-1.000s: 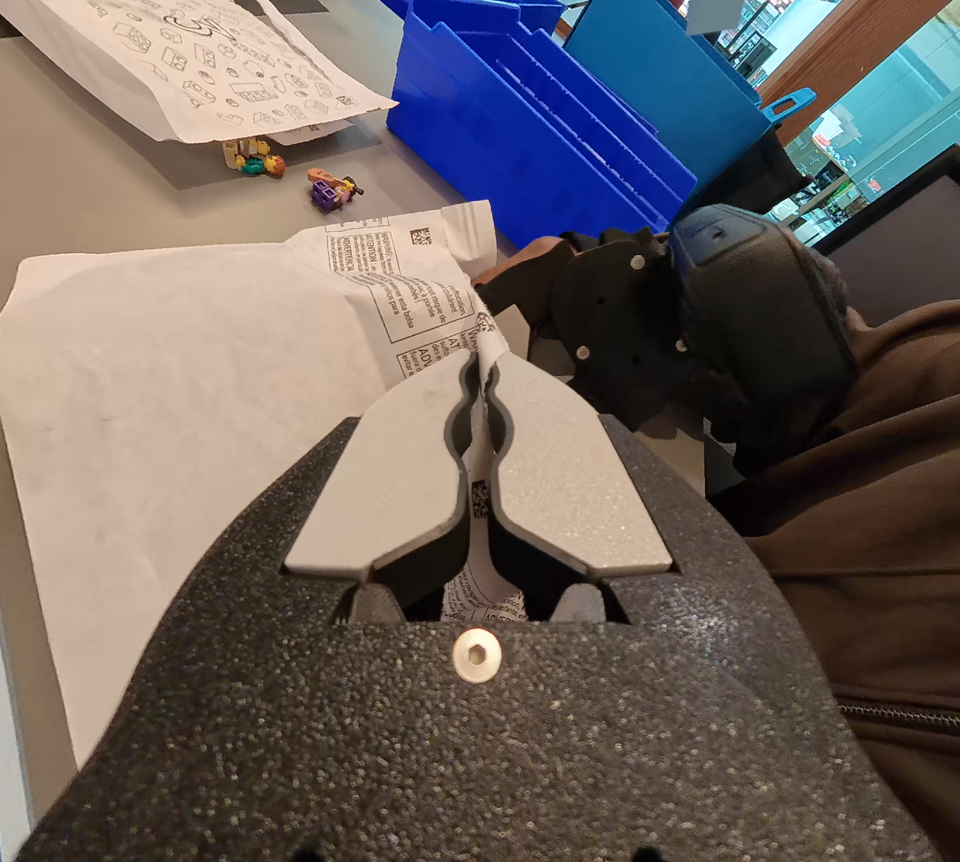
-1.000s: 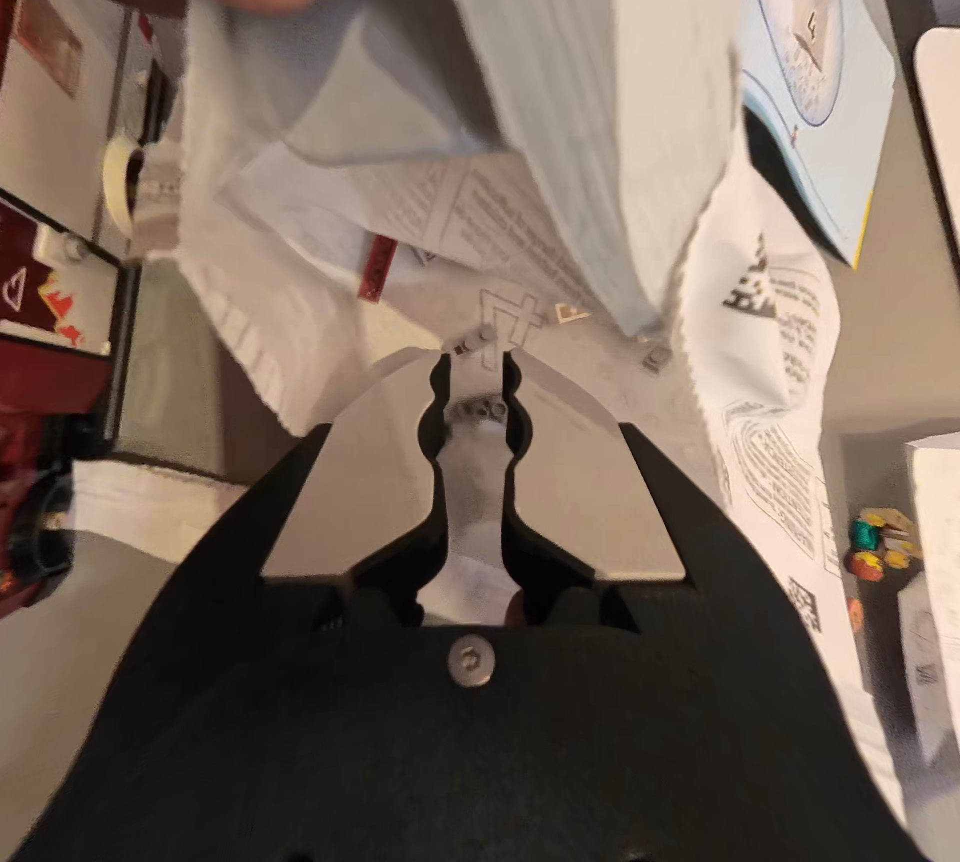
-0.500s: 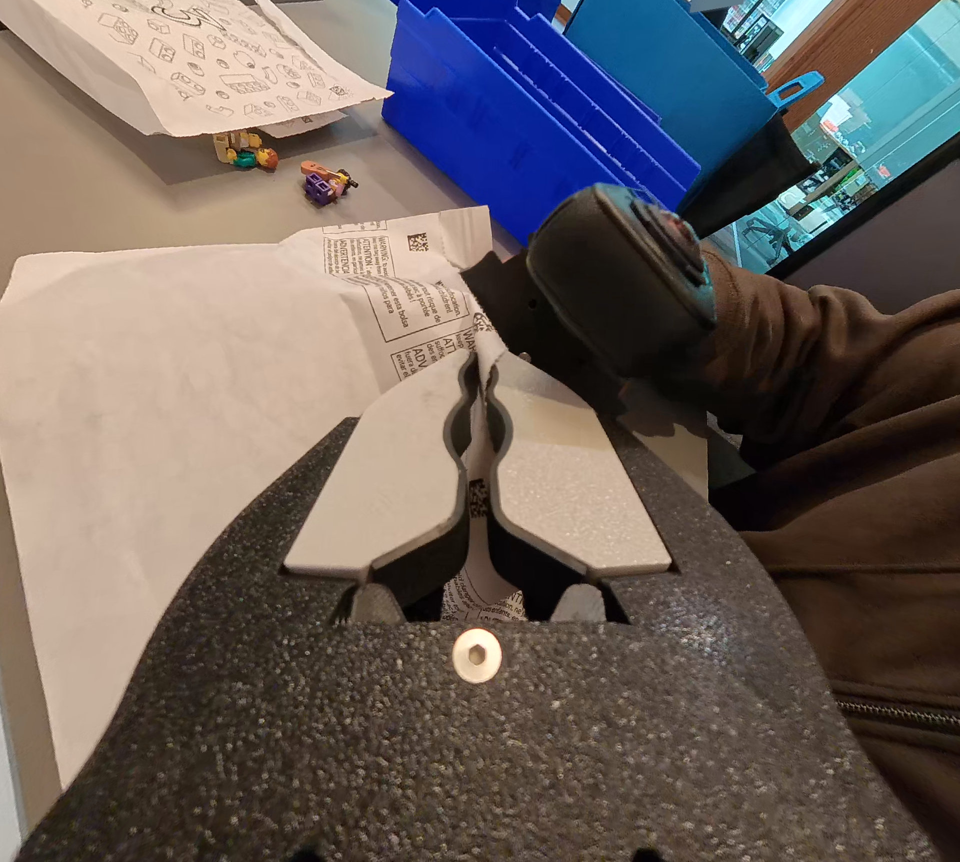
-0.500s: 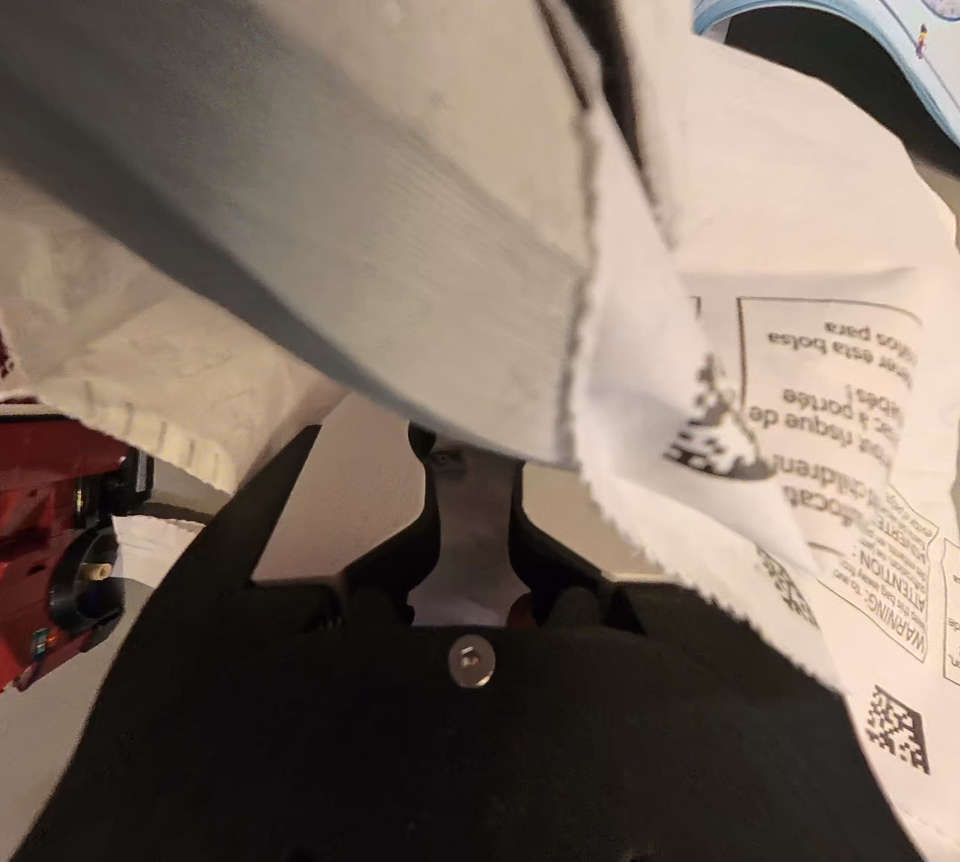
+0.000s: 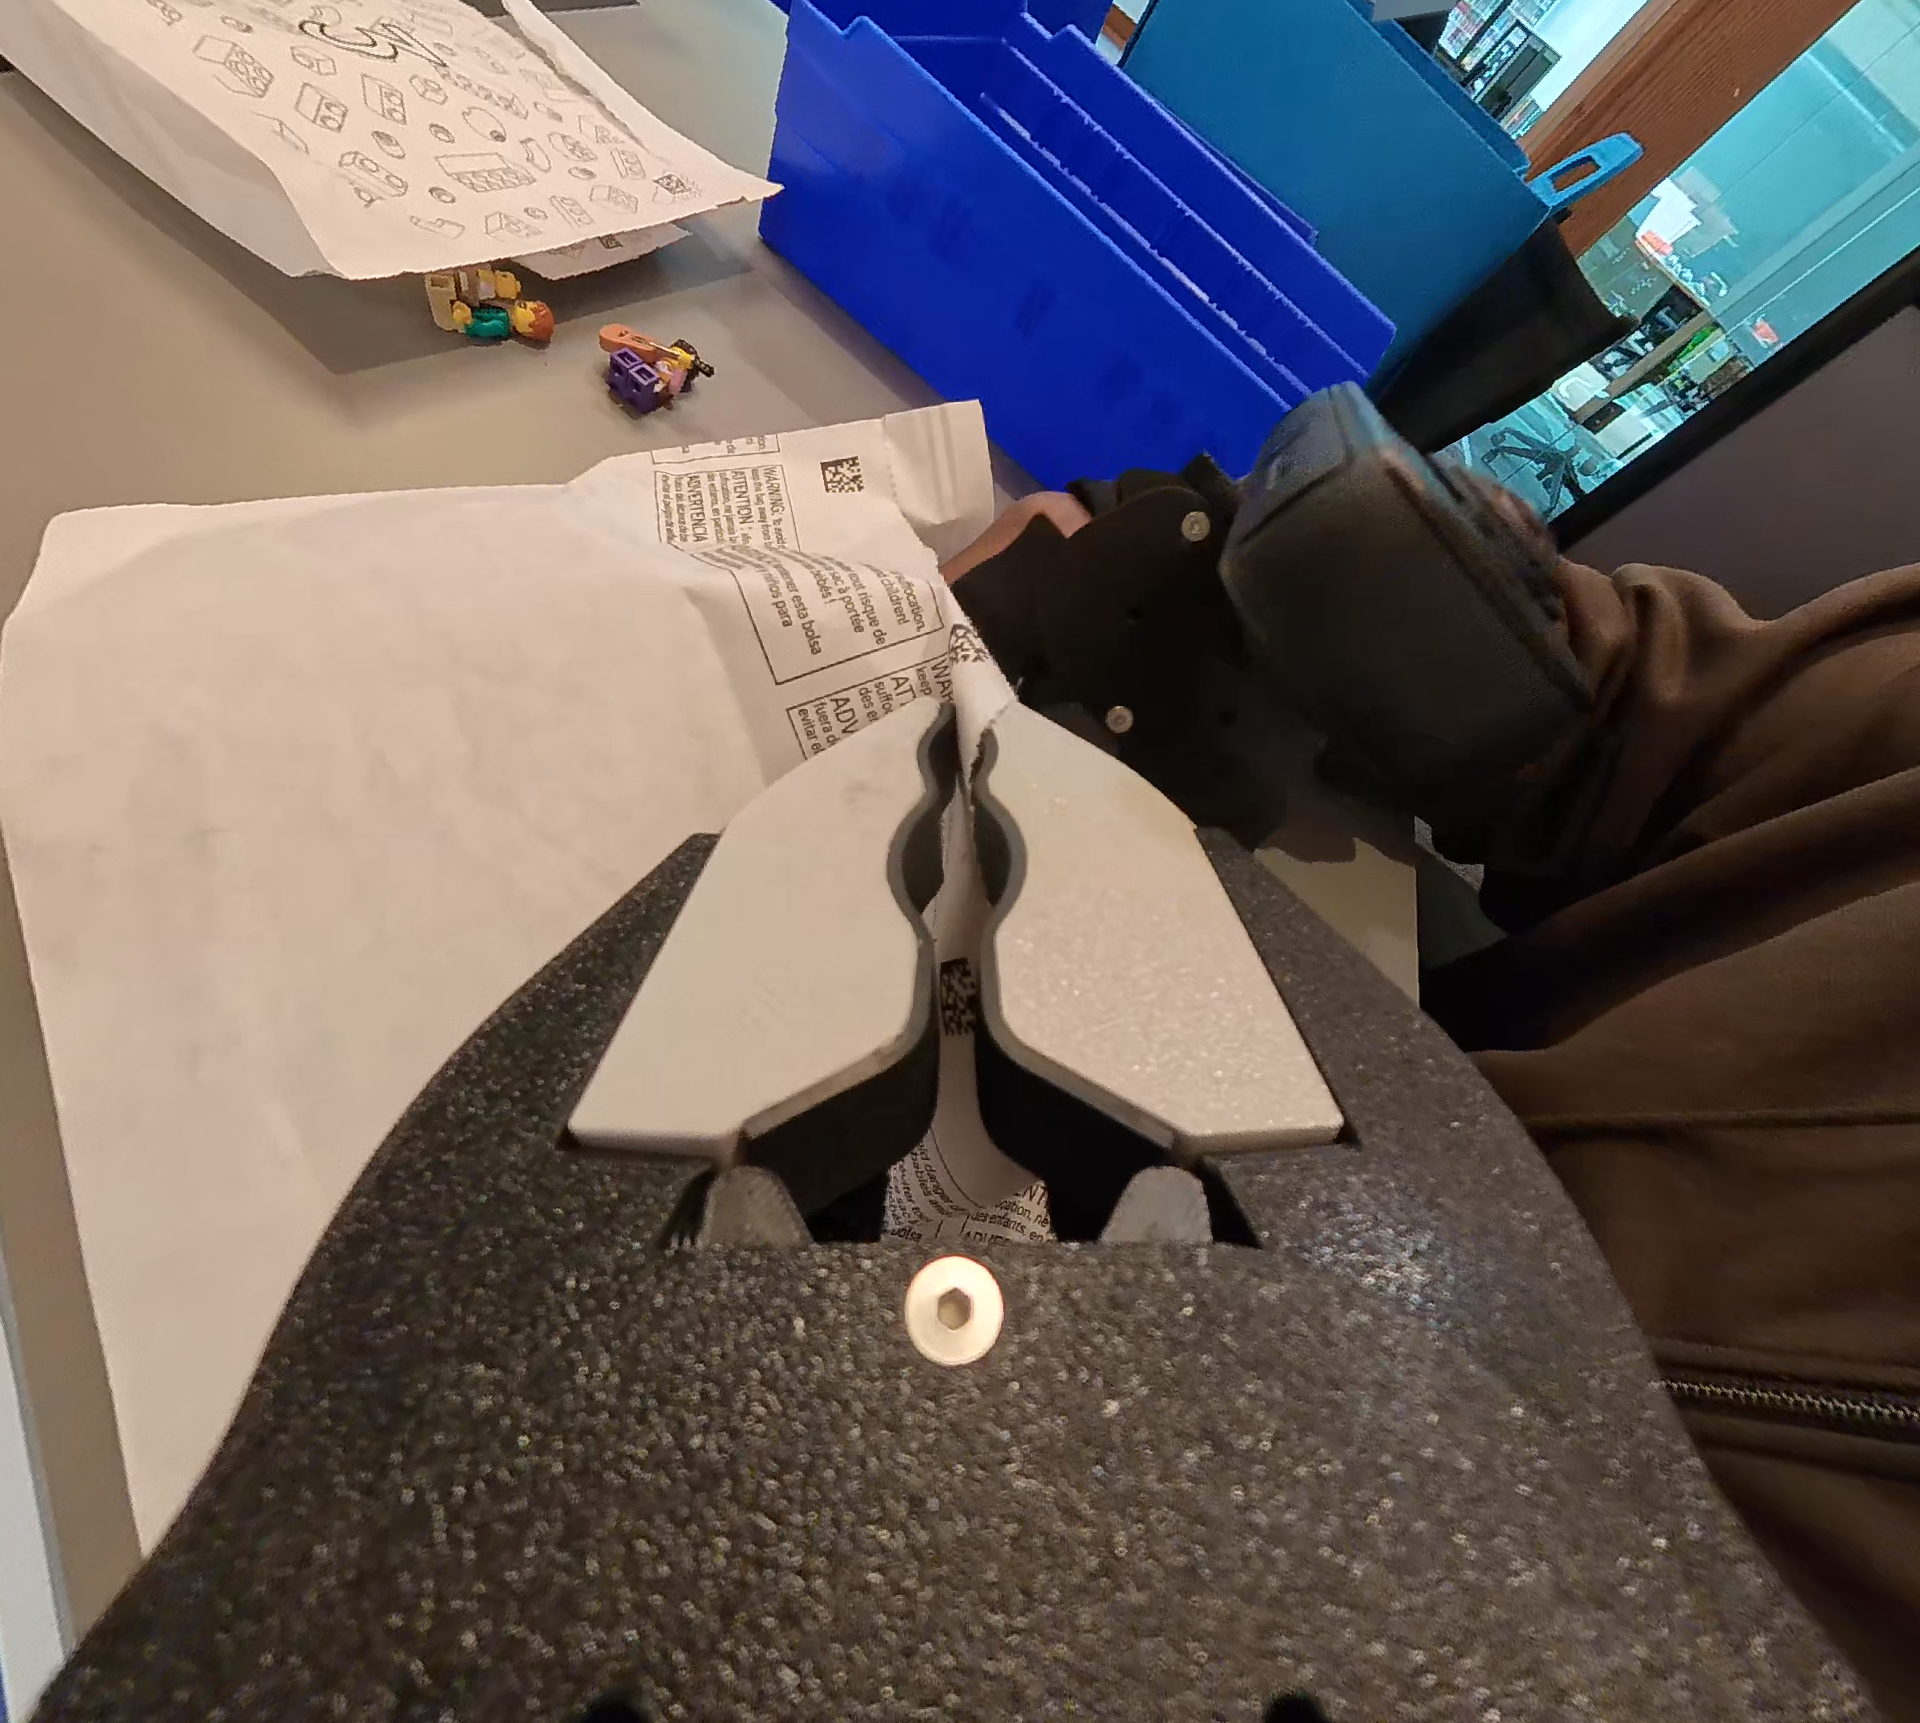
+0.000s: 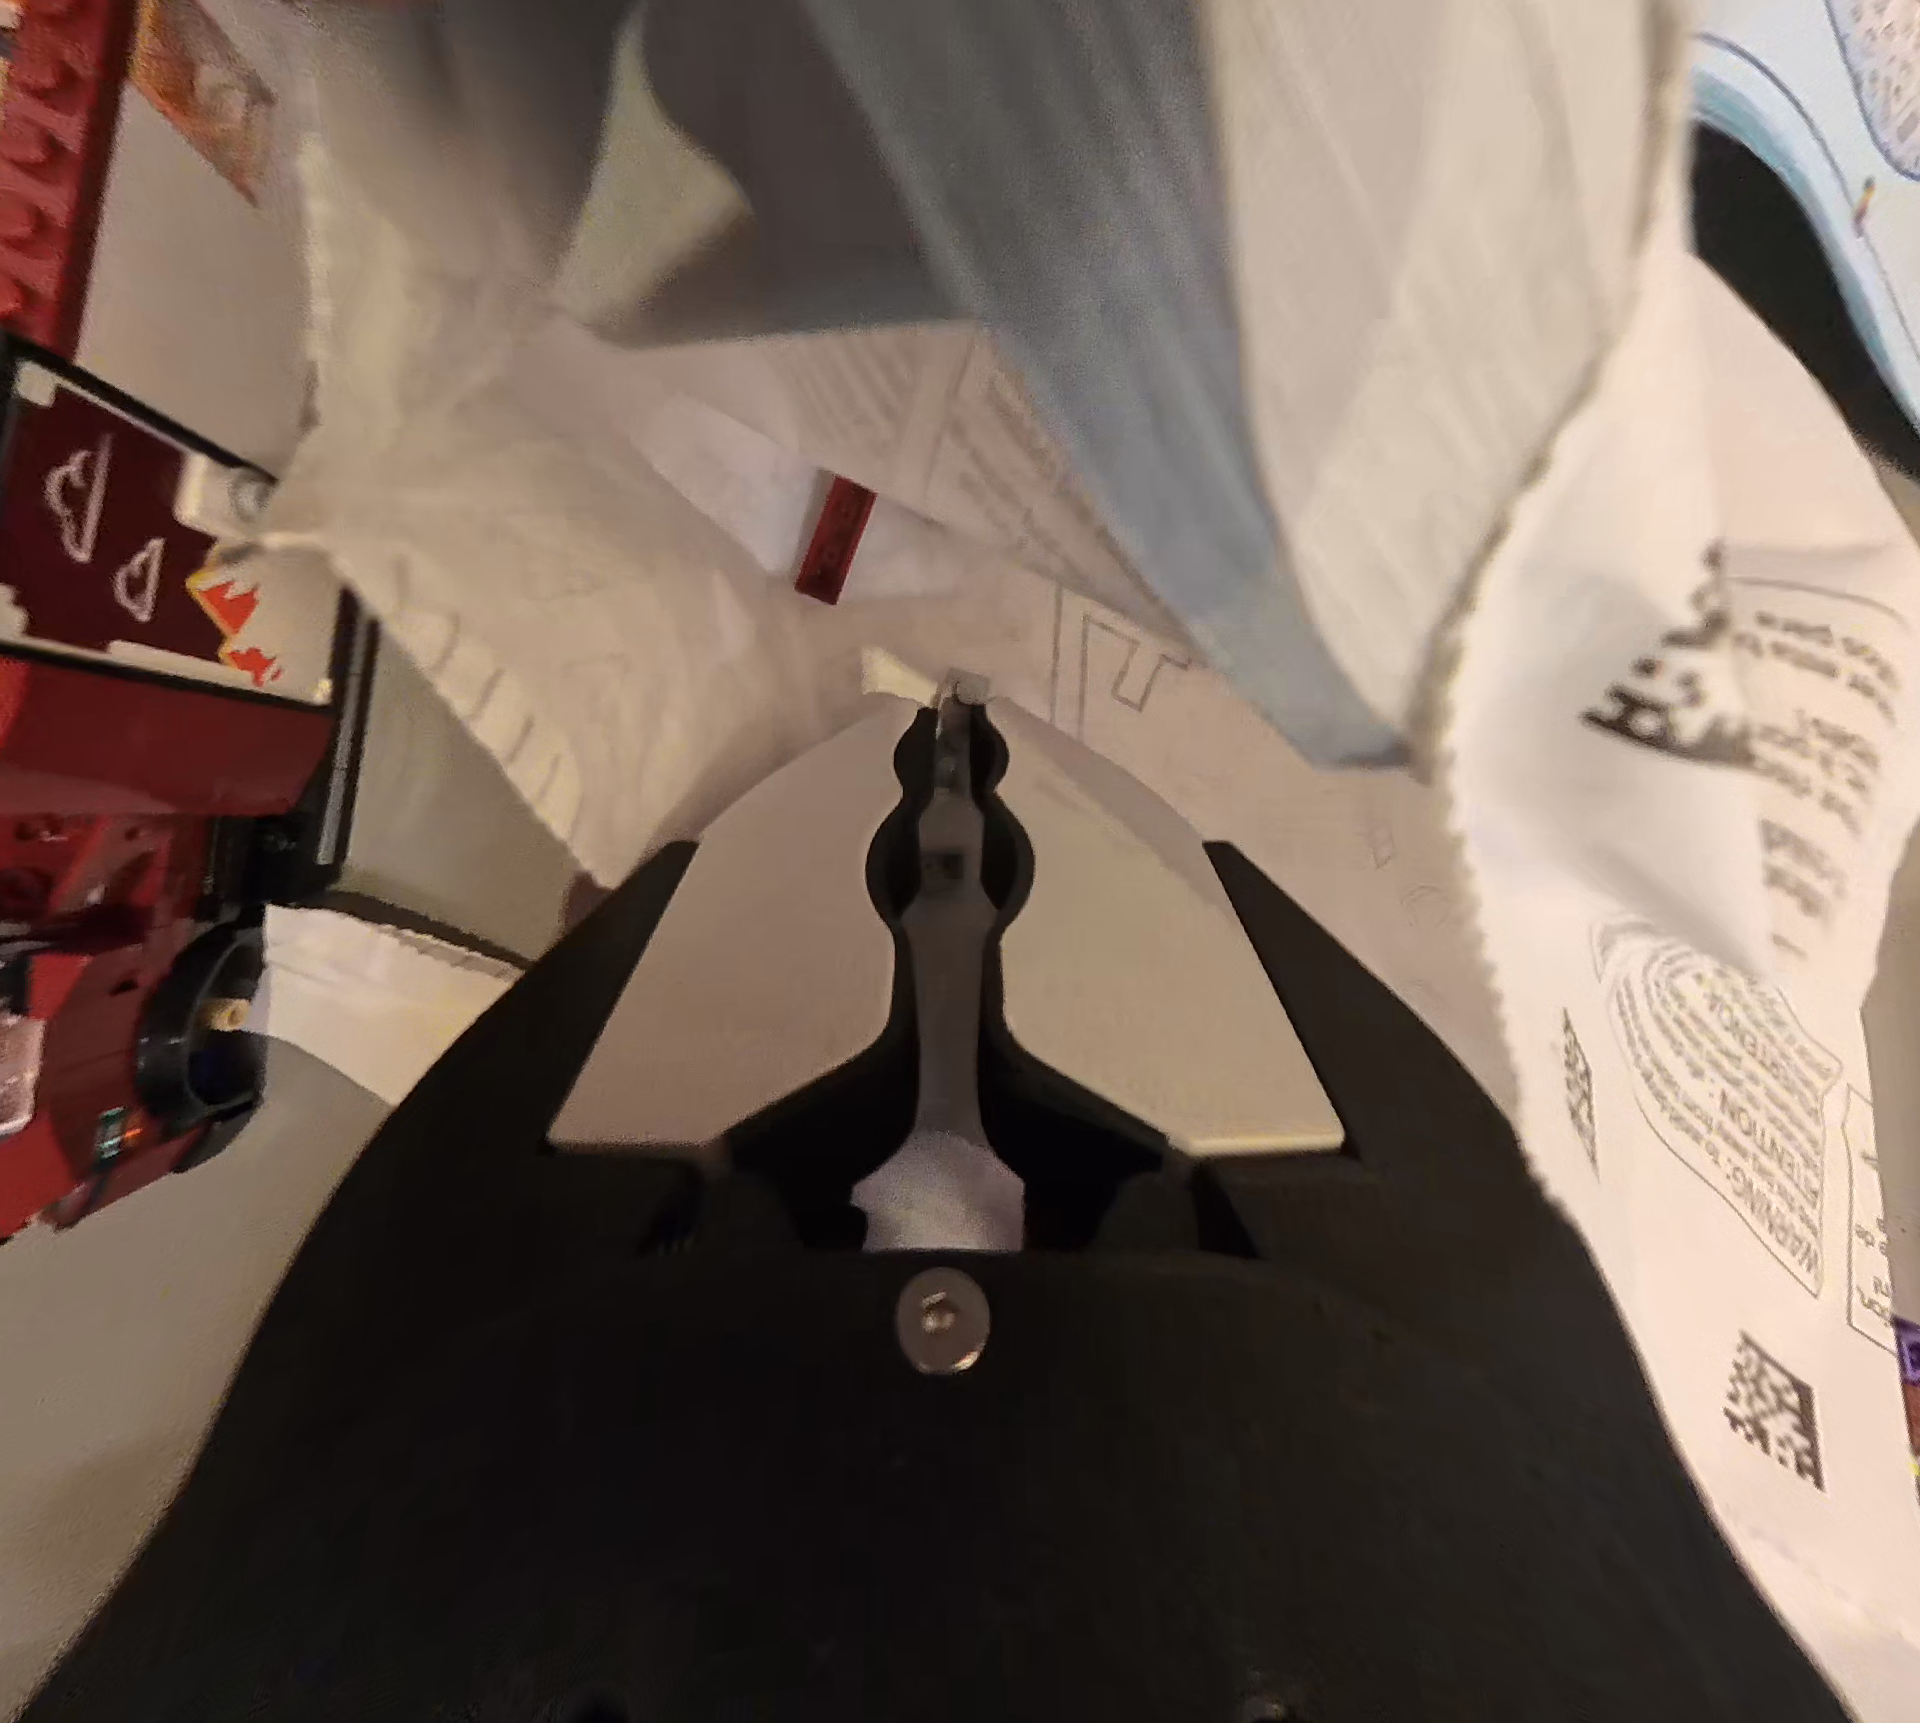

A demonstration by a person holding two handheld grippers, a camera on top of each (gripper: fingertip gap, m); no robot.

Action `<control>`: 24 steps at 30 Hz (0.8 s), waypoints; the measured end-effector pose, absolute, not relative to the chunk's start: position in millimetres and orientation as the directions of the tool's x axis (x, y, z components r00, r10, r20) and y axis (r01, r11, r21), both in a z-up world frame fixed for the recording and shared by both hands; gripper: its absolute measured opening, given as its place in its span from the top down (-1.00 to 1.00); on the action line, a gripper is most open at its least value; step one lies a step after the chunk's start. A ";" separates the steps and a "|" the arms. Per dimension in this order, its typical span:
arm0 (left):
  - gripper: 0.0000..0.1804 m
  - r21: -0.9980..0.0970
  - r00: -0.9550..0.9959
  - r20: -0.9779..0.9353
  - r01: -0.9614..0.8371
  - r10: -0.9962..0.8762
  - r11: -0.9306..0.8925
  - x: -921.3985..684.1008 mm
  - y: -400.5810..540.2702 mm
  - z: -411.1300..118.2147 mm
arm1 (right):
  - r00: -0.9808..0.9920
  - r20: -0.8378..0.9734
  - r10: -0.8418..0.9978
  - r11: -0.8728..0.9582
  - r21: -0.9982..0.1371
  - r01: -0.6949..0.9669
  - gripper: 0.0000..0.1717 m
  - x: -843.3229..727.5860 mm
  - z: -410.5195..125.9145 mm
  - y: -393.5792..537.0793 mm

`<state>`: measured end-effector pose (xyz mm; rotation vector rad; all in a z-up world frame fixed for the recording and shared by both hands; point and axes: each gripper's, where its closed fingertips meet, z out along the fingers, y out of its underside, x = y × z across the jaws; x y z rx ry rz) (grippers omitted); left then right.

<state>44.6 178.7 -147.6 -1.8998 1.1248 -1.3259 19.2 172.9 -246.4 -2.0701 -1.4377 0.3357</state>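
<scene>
A grey table [image 5: 156,385] runs ahead, with glass-walled room beyond the blue bins [image 5: 1039,260] up right. The left gripper [image 5: 961,738] is clamped on the white paper bag [image 5: 343,738]'s torn edge. Inside that bag, the right gripper [image 6: 958,717] pinches a small grey brick [image 6: 966,692]; blur hides detail.

Toy figures [image 5: 566,328] between two paper bags [image 5: 343,738], bins [image 5: 1039,239] right, on table [image 5: 156,395]

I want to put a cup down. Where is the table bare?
Bare grey table lies between the two white paper bags, left of the toy figures. It is crowded by the blue bins and around the right gripper.
</scene>
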 end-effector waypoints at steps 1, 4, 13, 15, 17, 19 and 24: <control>1.00 -0.811 0.159 0.466 -0.317 -0.871 -0.492 44.6 178.7 -147.5 | 0.384 0.122 0.915 -0.239 -0.603 0.761 0.94 19.5 -243.9 171.9; 1.00 -0.812 0.159 0.467 -0.312 -0.870 -0.493 43.9 179.3 -146.5 | 0.371 0.133 0.919 -0.212 -0.627 0.749 0.94 19.9 -234.5 167.4; 1.00 -0.816 0.150 0.459 -0.319 -0.876 -0.482 41.1 178.4 -143.3 | 0.551 0.219 0.805 -0.247 -0.721 0.647 0.94 56.6 -192.8 142.5; 1.00 -0.819 0.146 0.445 -0.333 -0.884 -0.467 39.8 177.4 -142.9 | 0.619 0.250 0.744 -0.275 -0.731 0.625 0.93 74.7 -180.6 132.0; 1.00 -0.823 0.138 0.421 -0.358 -0.897 -0.442 37.3 175.7 -142.6 | 0.682 0.270 0.680 -0.302 -0.744 0.596 0.93 93.4 -165.6 119.8; 1.00 -0.827 0.132 0.395 -0.381 -0.909 -0.414 34.3 174.2 -141.9 | 0.733 0.275 0.621 -0.327 -0.760 0.562 0.93 112.4 -149.3 108.3; 1.00 -0.828 0.120 0.338 -0.434 -0.933 -0.356 27.8 170.4 -140.8 | 0.822 0.337 0.459 -0.397 -0.750 0.529 0.94 177.2 -120.4 92.9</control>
